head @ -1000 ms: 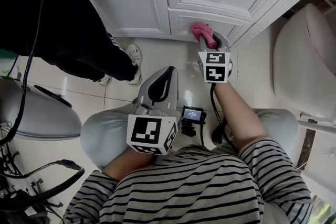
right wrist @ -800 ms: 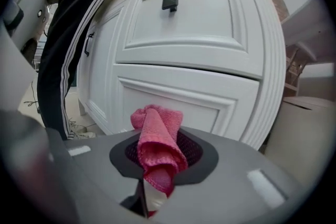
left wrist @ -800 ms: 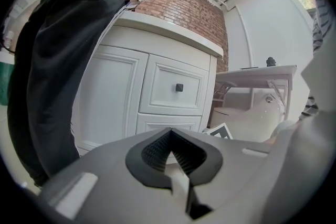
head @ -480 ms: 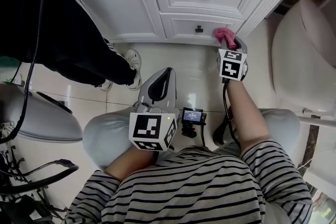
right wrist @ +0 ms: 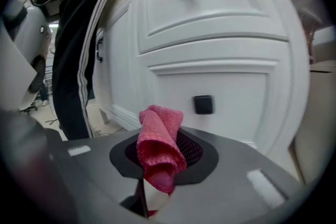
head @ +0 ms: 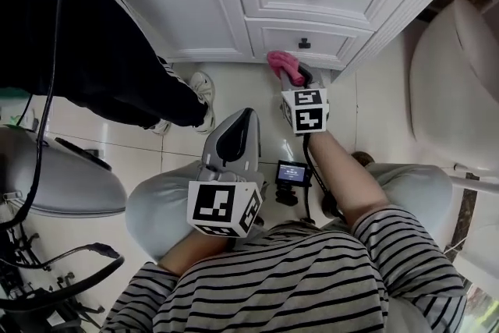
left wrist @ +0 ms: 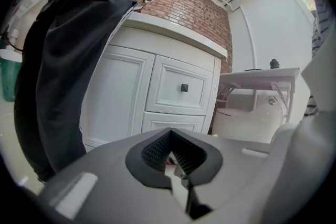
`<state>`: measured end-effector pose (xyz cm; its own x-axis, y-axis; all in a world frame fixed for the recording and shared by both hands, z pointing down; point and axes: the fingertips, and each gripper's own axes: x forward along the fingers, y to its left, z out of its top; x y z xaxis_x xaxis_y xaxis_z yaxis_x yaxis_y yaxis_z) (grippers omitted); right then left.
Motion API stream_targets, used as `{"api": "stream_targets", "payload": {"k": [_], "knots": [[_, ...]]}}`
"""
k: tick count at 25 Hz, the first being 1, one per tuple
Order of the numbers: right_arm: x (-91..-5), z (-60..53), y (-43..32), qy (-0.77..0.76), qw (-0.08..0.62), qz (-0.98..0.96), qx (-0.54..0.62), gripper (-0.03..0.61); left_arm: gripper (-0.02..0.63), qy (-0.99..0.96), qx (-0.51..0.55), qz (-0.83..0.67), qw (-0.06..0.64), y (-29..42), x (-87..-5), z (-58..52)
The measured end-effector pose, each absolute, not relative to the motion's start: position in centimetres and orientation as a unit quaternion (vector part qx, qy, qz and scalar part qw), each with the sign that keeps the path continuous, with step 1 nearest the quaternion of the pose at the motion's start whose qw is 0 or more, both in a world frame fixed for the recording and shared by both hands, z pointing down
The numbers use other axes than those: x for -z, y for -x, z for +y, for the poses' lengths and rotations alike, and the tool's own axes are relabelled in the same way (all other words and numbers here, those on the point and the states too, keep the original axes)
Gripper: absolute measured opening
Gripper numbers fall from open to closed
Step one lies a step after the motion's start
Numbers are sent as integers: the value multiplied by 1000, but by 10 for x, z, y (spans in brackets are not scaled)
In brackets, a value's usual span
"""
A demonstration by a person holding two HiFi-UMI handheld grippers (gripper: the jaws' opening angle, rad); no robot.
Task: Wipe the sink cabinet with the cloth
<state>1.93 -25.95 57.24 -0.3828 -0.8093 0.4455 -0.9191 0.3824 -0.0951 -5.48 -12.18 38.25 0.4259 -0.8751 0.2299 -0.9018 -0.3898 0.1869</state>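
A white sink cabinet (head: 203, 4) with panelled doors and black knobs fills the top of the head view. My right gripper (head: 300, 78) is shut on a folded pink cloth (head: 284, 66), held just off the lower drawer front near its knob (head: 304, 44). In the right gripper view the cloth (right wrist: 159, 147) sticks up between the jaws, a short way from the drawer knob (right wrist: 202, 104) and the cabinet (right wrist: 220, 50). My left gripper (head: 236, 132) rests over a knee, shut with nothing in it; its view looks at the cabinet (left wrist: 173, 92) from further back.
A person in black trousers and white shoes (head: 199, 93) stands at the cabinet's left side. A white toilet (head: 452, 82) is close at the right. A small black device (head: 294, 172) lies on the tiled floor between my knees. Cables and a grey object (head: 62, 175) sit at the left.
My right gripper with the pink cloth swept right along the lower drawer front, then came back left and slightly down, away from the cabinet. The left gripper stayed put.
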Motion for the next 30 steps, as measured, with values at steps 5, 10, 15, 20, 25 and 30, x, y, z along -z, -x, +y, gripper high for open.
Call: {"api": "stream_targets", "payload": {"k": [5,10,15,20,25,30], "knots": [[-603,-287,37,-467,231,-845,-120,91,-6,-827,-48,-539,150,63,-386,-123],[-620,-300,-22,-514,251,-810,-129,92,-6,-828,-44,-538,152,64,-387,-126],[-619,-293,-104,-575,244,-768,-145,94,-6,-836,-45,-528,144,52,-385,-129],[-624,-274,-197,-643,266,-698,-171,95,-6,-840,-51,-524,133,44,-382,-122],[-584,-252,-231,-670,244,-674,-192,92,-6,-839,-50,-530,116,45,-375,-118],[-468,-224,-204,-628,180,-741,-157,92,-6,-844,-39,-527,87,36,-358,-105]]}}
